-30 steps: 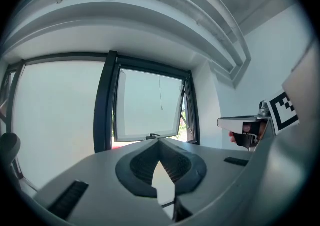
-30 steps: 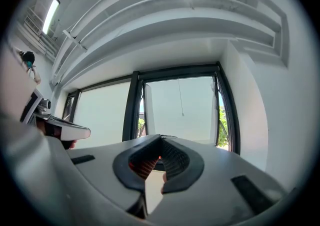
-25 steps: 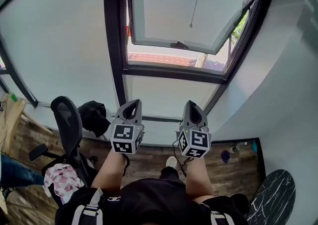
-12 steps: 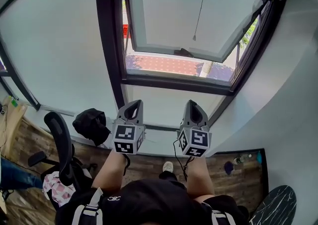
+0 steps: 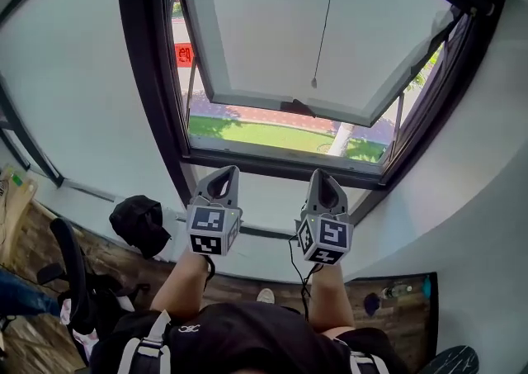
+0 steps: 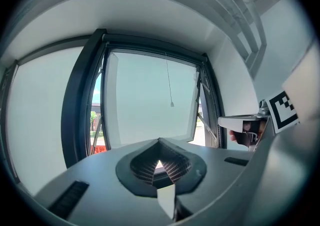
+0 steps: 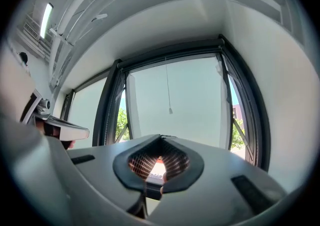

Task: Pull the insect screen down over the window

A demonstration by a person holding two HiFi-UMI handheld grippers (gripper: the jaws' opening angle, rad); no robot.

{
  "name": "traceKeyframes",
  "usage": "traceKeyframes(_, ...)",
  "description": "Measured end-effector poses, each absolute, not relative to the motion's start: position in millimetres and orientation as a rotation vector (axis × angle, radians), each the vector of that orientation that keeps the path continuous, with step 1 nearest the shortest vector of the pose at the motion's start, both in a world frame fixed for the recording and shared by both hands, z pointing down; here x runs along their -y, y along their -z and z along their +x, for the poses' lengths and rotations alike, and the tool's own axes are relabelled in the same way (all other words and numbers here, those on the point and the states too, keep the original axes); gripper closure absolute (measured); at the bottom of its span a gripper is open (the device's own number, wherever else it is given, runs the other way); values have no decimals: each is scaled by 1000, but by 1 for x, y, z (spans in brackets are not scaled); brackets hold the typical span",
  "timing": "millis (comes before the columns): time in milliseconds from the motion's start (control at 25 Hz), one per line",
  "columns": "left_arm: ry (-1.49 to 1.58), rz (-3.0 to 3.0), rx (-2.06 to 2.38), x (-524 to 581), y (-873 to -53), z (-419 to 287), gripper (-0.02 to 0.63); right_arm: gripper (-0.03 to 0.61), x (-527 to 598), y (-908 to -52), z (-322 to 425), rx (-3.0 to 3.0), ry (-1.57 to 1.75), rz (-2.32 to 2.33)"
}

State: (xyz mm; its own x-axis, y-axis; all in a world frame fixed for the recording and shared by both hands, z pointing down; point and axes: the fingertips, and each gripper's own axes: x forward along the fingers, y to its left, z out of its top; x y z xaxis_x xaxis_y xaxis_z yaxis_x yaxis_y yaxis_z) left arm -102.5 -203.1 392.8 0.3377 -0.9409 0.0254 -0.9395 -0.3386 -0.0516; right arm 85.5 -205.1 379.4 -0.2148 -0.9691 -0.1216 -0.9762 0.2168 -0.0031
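A dark-framed window (image 5: 144, 100) fills the wall ahead, its pale sash (image 5: 272, 34) swung outward with grass and a street showing below it. A thin pull cord with a small end weight (image 5: 313, 82) hangs down in front of the sash; the cord weight (image 6: 171, 104) also shows in the left gripper view, and the same cord weight (image 7: 170, 111) in the right gripper view. My left gripper (image 5: 221, 172) and right gripper (image 5: 322, 174) are held side by side, level, pointing at the window's lower rail, well below the cord. Both are shut with nothing between the jaws.
A black bag (image 5: 139, 224) lies on the low sill at left. An office chair (image 5: 70, 281) stands on the wood floor at lower left. A small bottle (image 5: 400, 290) sits by the white wall (image 5: 487, 158) at right.
Both grippers and the person have moved forward toward the window, which looks larger now. The chair and bag have slid toward the lower left of the view. Both jaws stay shut.
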Motion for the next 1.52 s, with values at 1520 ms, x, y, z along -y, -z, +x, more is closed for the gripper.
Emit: traceKeyframes(1520, 667, -1776, -1467, 387, -355, -92, 524, 530, 384, -351, 151, -2469, -1508, -2385)
